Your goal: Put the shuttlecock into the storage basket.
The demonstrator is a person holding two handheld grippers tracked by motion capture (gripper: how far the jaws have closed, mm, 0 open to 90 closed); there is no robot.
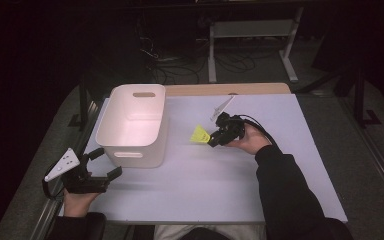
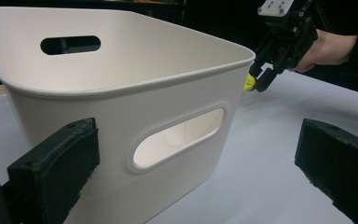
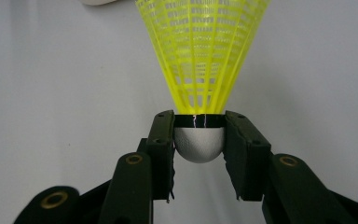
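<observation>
Right gripper (image 3: 199, 135) is pinching the yellow shuttlecock (image 3: 200, 56) by its white cork, above the table (image 1: 260, 185) beside the bin (image 1: 132, 127). Keep squeezing, carry over the rim, then release. Left gripper (image 1: 102, 165) is idling, jaws spread.
</observation>
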